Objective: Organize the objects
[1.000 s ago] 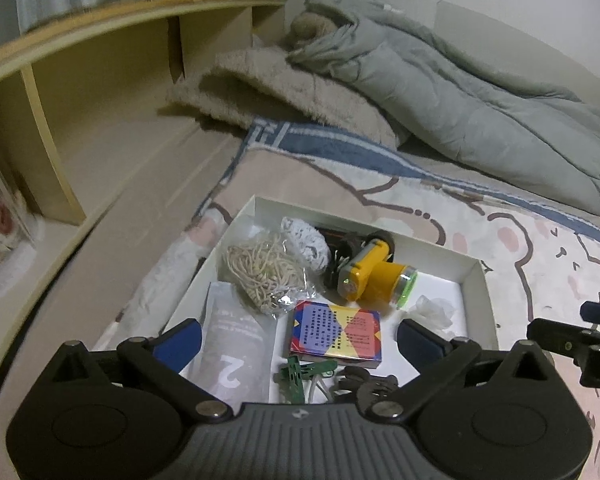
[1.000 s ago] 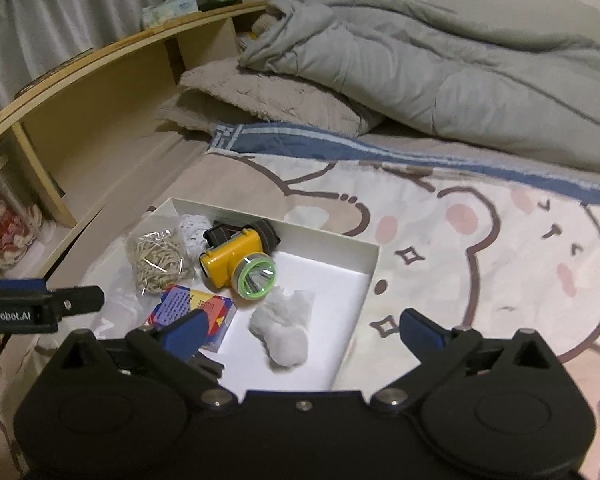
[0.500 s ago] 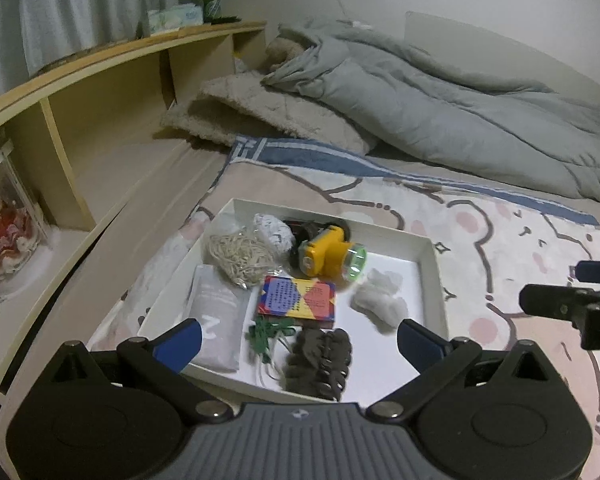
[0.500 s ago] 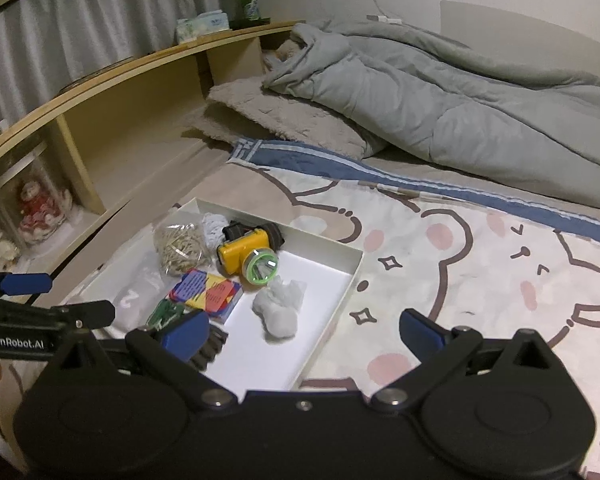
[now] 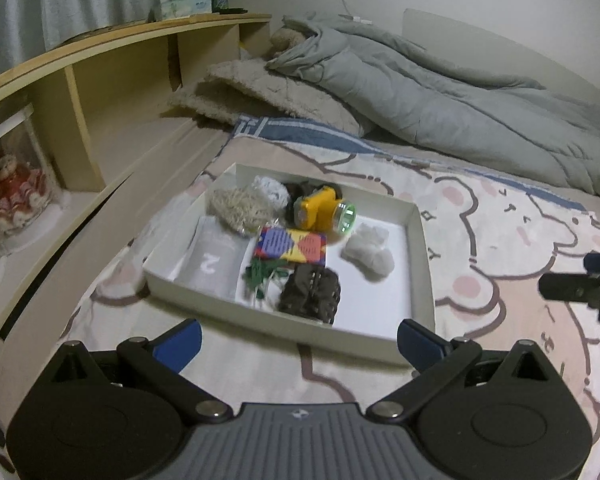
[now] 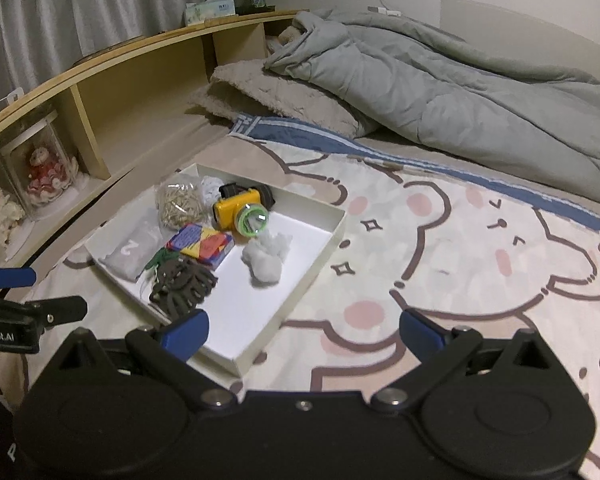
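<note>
A shallow white box (image 5: 422, 256) lies on the bear-print bedsheet. It holds a yellow headlamp (image 5: 320, 212), a colourful card box (image 5: 292, 245), a white crumpled wad (image 5: 370, 250), a brown clump (image 5: 312, 292), green clips (image 5: 264, 274), a grey pouch marked 2 (image 5: 212, 260) and a bag of rubber bands (image 5: 240, 206). My left gripper (image 5: 298, 340) is open and empty, hanging just in front of the box's near wall. My right gripper (image 6: 304, 330) is open and empty too, over the near right corner of the box (image 6: 320, 258), where the headlamp (image 6: 240, 214) also shows.
A grey duvet (image 5: 440, 96) and a beige pillow (image 5: 268, 92) lie at the far end of the bed. A wooden shelf (image 5: 112, 80) runs along the left, with a doll in a clear case (image 5: 14, 188). Bare bedsheet (image 6: 480, 260) stretches right of the box.
Both grippers have pulled back from the box, so the whole box and more of the bed now show. Both stay open and empty.
</note>
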Action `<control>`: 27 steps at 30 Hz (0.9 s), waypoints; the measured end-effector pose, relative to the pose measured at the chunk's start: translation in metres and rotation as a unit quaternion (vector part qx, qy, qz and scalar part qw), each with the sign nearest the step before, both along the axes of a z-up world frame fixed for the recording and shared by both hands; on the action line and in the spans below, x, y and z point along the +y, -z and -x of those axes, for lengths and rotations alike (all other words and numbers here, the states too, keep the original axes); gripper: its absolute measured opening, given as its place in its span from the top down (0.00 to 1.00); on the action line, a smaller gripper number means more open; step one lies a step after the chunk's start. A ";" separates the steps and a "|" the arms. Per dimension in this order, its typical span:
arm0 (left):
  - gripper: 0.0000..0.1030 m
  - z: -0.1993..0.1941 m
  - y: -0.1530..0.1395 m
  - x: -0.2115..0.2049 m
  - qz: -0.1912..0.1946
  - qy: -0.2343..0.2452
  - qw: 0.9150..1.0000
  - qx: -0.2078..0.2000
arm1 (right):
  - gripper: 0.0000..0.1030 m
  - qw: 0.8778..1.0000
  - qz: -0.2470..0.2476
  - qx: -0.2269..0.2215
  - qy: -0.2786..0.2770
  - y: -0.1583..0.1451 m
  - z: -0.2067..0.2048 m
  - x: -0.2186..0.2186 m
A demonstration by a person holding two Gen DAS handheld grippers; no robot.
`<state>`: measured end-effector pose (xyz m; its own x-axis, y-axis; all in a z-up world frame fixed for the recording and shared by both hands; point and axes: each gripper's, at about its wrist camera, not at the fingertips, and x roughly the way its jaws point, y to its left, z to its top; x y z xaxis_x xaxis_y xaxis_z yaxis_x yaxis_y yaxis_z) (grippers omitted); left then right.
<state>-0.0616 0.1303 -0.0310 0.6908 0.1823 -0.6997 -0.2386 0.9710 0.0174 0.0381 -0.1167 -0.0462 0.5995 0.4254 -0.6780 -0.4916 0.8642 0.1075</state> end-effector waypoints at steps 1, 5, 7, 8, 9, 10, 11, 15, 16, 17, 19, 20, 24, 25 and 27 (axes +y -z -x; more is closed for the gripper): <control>0.00 0.002 0.001 -0.001 -0.002 0.000 1.000 0.001 | 0.00 1.000 0.000 0.000 0.000 0.000 0.003 -0.002; 0.00 0.010 0.002 -0.005 -0.005 0.003 1.000 0.002 | 0.00 1.000 0.002 -0.006 0.001 -0.001 0.014 -0.008; 0.00 0.014 0.001 -0.005 -0.007 0.003 1.000 0.000 | 0.00 1.000 0.005 -0.006 0.002 -0.001 0.019 -0.009; 0.00 0.014 0.001 -0.005 -0.008 0.001 1.000 0.000 | 0.00 1.000 0.009 -0.007 0.001 0.000 0.023 -0.010; 0.00 0.016 0.000 -0.004 -0.007 0.001 1.000 -0.002 | 0.00 1.000 0.013 -0.009 0.000 0.000 0.026 -0.010; 0.00 0.016 -0.001 -0.004 -0.005 0.002 1.000 -0.002 | 0.00 1.000 0.017 -0.011 -0.002 0.001 0.029 -0.010; 0.00 0.017 -0.002 -0.004 -0.004 0.007 1.000 -0.003 | 0.00 1.000 0.020 -0.014 -0.003 0.002 0.031 -0.010; 0.00 0.019 -0.002 -0.004 0.001 0.014 1.000 -0.003 | 0.00 1.000 0.018 -0.012 0.000 0.008 0.033 -0.011; 0.00 0.019 -0.002 -0.003 0.000 0.013 1.000 -0.001 | 0.00 1.000 0.015 -0.008 0.000 0.008 0.033 -0.012; 0.00 0.020 -0.002 -0.003 0.000 0.013 1.000 -0.001 | 0.00 1.000 0.012 -0.007 0.000 0.008 0.033 -0.012; 0.00 0.021 -0.002 -0.003 0.000 0.016 1.000 -0.002 | 0.00 1.000 0.013 -0.009 0.001 0.007 0.033 -0.013; 0.00 0.021 -0.002 -0.004 0.001 0.018 1.000 -0.002 | 0.00 1.000 0.014 -0.008 0.003 0.008 0.033 -0.013; 0.00 0.022 -0.001 -0.004 -0.002 0.021 1.000 -0.003 | 0.00 1.000 0.009 -0.003 0.005 0.008 0.034 -0.014; 0.00 0.022 -0.001 -0.003 -0.002 0.021 1.000 -0.002 | 0.00 1.000 0.010 -0.005 0.005 0.007 0.035 -0.014; 0.00 0.021 -0.001 -0.004 -0.002 0.021 1.000 -0.002 | 0.00 1.000 0.011 -0.007 0.004 0.007 0.036 -0.013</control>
<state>-0.0831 0.1264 -0.0303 0.7005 0.1555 -0.6966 -0.1971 0.9802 0.0206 0.0026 -0.1296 -0.0530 0.6121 0.4051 -0.6791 -0.4861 0.8701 0.0809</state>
